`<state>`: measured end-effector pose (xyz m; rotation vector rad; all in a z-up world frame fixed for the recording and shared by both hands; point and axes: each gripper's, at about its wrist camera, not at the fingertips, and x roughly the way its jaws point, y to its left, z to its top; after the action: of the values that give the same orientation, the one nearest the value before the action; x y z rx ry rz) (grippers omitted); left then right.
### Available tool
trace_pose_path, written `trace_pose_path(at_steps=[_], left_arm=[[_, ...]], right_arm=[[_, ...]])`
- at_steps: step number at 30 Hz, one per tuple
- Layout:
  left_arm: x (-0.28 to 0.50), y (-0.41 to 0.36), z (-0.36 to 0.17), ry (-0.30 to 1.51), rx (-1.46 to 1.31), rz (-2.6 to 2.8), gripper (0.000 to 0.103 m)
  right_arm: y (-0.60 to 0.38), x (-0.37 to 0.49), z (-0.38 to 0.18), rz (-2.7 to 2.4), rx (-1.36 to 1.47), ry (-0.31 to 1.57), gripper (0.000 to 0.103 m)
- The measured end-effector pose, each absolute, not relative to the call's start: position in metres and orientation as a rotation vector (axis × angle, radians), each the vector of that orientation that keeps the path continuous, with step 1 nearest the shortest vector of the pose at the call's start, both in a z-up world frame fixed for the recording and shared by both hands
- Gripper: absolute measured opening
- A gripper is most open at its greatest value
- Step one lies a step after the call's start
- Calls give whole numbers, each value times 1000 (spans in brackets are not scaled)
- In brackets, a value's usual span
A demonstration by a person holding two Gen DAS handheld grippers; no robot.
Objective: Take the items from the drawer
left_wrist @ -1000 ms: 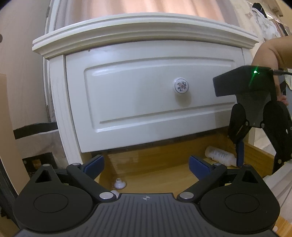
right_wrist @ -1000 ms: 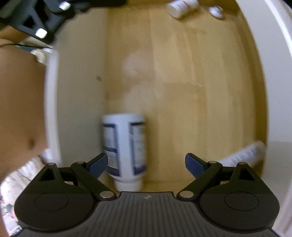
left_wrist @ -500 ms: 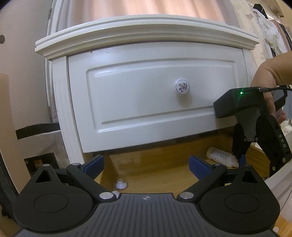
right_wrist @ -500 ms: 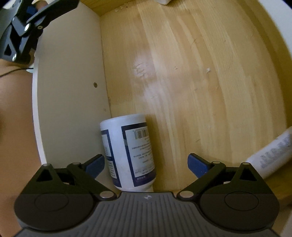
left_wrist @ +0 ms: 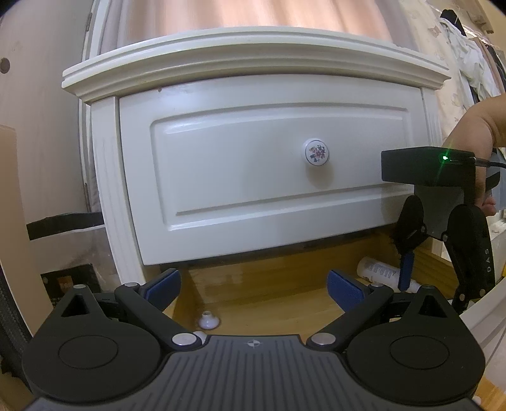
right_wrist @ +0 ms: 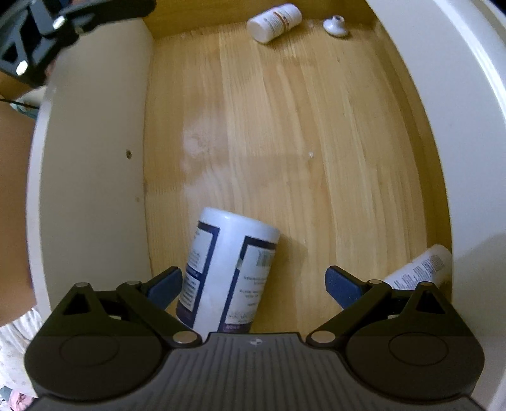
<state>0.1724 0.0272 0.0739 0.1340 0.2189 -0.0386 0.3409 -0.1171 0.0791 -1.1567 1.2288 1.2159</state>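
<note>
The lower drawer [right_wrist: 284, 142] of the white nightstand [left_wrist: 253, 79] stood pulled out, its pale wood floor bare in the middle. The right gripper [right_wrist: 253, 281] pointed straight down into it, jaws spread wide and gripping nothing; a white bottle with a dark blue label [right_wrist: 227, 272] lay between its blue pads, close to the left one, near the drawer's left wall. A white tube [right_wrist: 417, 268] lay at the right wall, and a small pill bottle [right_wrist: 274, 21] and a loose white knob [right_wrist: 336, 25] sat at the far end. The left gripper [left_wrist: 253, 284] hung level before the closed upper drawer [left_wrist: 278, 164], released and empty.
</note>
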Motion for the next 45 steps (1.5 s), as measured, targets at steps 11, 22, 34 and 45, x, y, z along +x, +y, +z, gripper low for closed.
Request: trace_pose_path(at_steps=[11,22,34,45], left_arm=[[170,28,73,197,129,-41,100],[167,30,70,175,116,-44,100],[170,32,72,193,87,-46,100],[168,30,71,175,91,-27,100]], right_arm=[[-126,314,51,1034,-1309,1286,60],[-127,293,64,893,-1278,1123,52],[-153,275,105,844,-1108,945,47],[-156,308,67,863,-1223,1005,47]])
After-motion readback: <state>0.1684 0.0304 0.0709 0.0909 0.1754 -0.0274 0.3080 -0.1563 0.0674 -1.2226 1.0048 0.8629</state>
